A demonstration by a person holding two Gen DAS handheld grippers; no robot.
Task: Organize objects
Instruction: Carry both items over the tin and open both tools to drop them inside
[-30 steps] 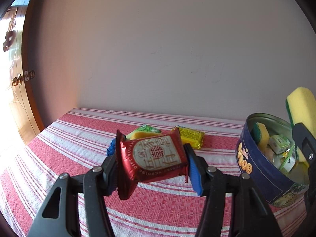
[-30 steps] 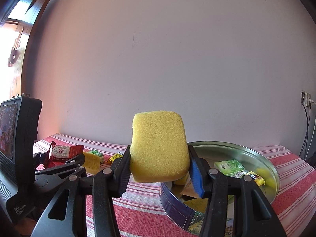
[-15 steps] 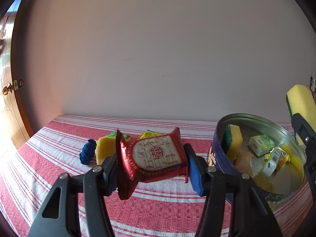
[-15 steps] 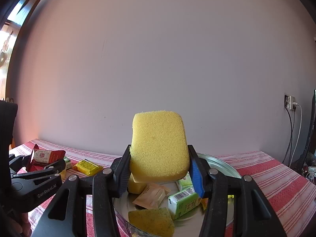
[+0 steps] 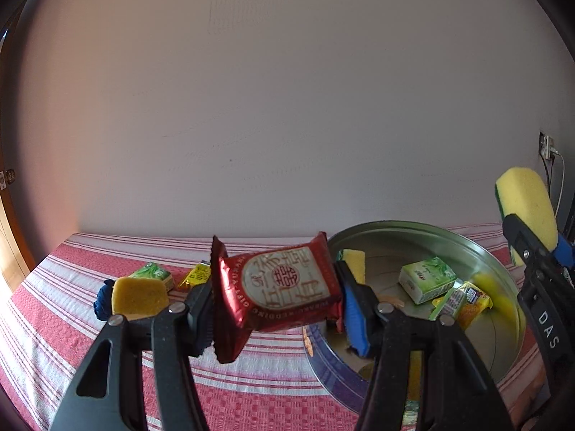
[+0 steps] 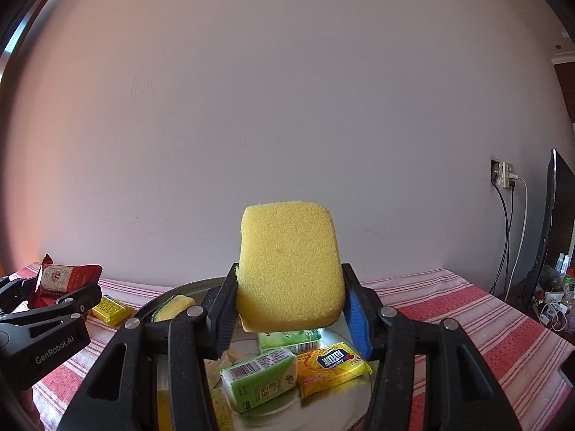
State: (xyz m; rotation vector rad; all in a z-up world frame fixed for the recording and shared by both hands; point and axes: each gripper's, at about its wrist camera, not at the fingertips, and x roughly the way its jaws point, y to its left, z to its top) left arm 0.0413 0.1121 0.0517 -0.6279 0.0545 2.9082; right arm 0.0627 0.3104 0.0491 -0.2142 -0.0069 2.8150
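Note:
My left gripper [image 5: 278,300] is shut on a red foil snack packet [image 5: 280,287] and holds it in the air at the left rim of a round blue tin [image 5: 424,230]. My right gripper [image 6: 289,309] is shut on a yellow sponge [image 6: 289,265] and holds it above the tin's inside [image 6: 179,289]. The tin holds green tissue packs [image 6: 262,377], a yellow packet [image 6: 330,362] and another sponge [image 5: 354,260]. The right gripper with its sponge [image 5: 526,208] shows at the right of the left wrist view. The left gripper [image 6: 50,298] shows at the left of the right wrist view.
On the red striped cloth [image 5: 90,330] left of the tin lie a yellow sponge [image 5: 138,296], a blue item [image 5: 102,300], a green pack [image 5: 152,273] and a yellow packet [image 5: 196,274]. A wall stands behind. A socket with cables [image 6: 505,177] and a dark screen [image 6: 559,215] are at the right.
Both grippers have moved right toward the tin with their loads. The red packet has reached the tin's left rim and the sponge is over the tin's inside.

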